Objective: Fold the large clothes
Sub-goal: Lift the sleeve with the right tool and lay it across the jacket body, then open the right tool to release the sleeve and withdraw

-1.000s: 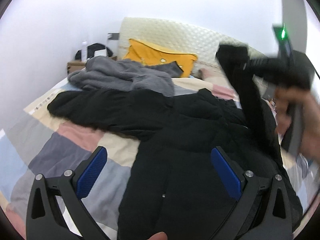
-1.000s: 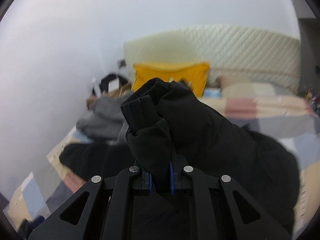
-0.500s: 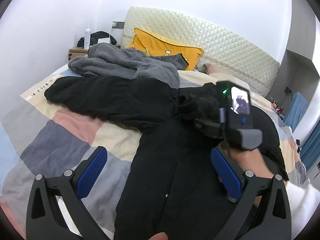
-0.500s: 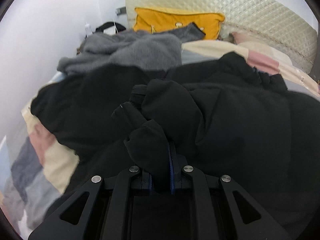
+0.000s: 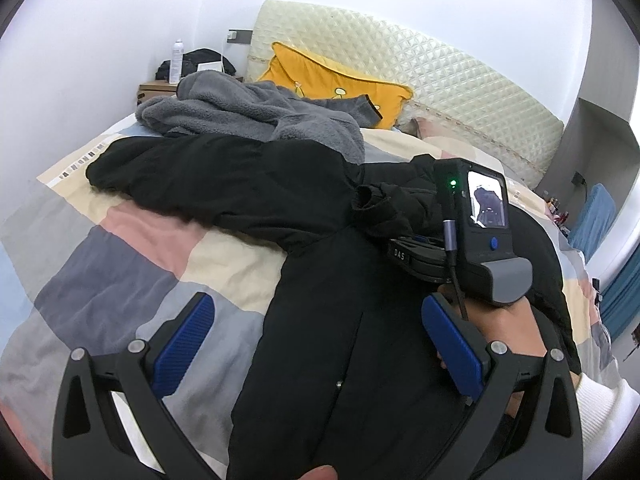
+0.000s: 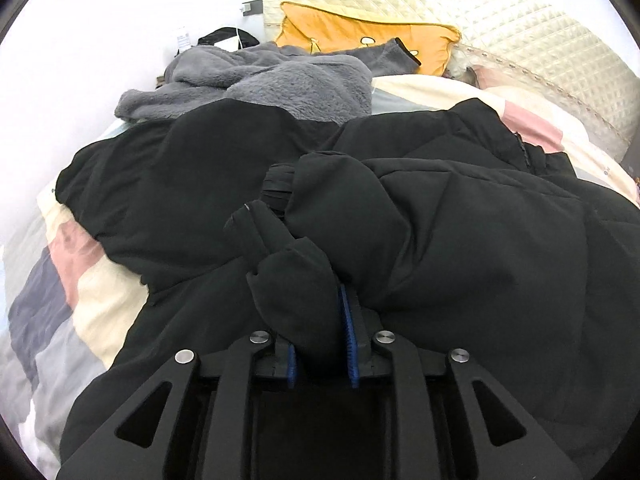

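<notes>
My right tongs pinch the cuff of the black coat spread on the bed, left tongs open above it; a thick, slippery sleeve could slide loose mid-fold.

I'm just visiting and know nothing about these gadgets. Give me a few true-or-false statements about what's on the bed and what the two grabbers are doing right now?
1. The right gripper has its jaws shut on a sleeve of the black coat. True.
2. The left gripper is clamping the coat. False: its jaws are wide open, holding nothing.
3. A grey fleece garment lies beyond the coat. True.
4. The pillow by the headboard is blue. False: it is yellow.
5. The coat hangs on a hook. False: it lies on the patchwork bedspread.
</notes>
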`<state>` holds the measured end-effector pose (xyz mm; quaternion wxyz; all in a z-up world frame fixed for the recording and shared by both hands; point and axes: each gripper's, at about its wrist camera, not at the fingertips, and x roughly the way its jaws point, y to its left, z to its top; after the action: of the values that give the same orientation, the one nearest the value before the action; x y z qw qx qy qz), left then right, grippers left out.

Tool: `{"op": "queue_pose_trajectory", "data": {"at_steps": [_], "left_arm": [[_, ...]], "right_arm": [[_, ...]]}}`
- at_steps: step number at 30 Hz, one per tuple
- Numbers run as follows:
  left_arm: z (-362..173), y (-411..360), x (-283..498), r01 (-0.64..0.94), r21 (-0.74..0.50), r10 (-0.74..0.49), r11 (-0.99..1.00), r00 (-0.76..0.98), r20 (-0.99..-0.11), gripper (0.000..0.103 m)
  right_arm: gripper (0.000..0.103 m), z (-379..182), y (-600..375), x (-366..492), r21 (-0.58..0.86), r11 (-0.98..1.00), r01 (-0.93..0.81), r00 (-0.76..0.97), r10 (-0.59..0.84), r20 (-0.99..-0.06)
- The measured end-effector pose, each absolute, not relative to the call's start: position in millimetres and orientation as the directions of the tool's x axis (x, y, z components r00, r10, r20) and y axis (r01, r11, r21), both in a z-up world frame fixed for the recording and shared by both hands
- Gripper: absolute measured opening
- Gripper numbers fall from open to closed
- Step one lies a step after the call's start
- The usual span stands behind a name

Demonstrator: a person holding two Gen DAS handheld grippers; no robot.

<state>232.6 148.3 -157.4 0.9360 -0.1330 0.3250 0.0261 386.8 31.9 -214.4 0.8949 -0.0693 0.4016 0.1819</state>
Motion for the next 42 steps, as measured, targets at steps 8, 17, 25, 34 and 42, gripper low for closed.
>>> {"op": "queue_pose_trajectory", "data": {"at_steps": [8, 17, 25, 34, 42], "left_arm": [[-155, 149, 228, -0.126, -0.22, -0.035, 0.967, 0.794, -0.608, 0.103], [-155, 149, 226, -0.131, -0.204, -0.02, 0.97, 0.796, -0.605, 0.103], [-147, 132, 220, -0.098, -0.148, -0.009, 0.984, 0.806, -0.592, 0.103], [-134, 93, 207, -0.042, -0.065, -0.003, 0.997, 0.818, -0.575, 0.103], [-139, 59, 190, -0.015, -0.052, -0.019, 0.999, 0.804, -0.594, 0.103]], "right_arm": [[0.032, -203, 26, 361, 0.007, 0.914, -0.406, 0.593, 0.269, -0.759], [0.068, -175, 5, 346, 0.04, 0.906, -0.422, 0.631, 0.325, -0.704], [0.068, -153, -47, 312, 0.082, 0.934, -0.348, 0.691, 0.315, -0.651], [0.068, -127, -114, 245, 0.086, 0.958, -0.275, 0.765, 0.272, -0.583], [0.068, -112, -165, 193, 0.043, 0.974, -0.223, 0.807, 0.209, -0.553]]}}
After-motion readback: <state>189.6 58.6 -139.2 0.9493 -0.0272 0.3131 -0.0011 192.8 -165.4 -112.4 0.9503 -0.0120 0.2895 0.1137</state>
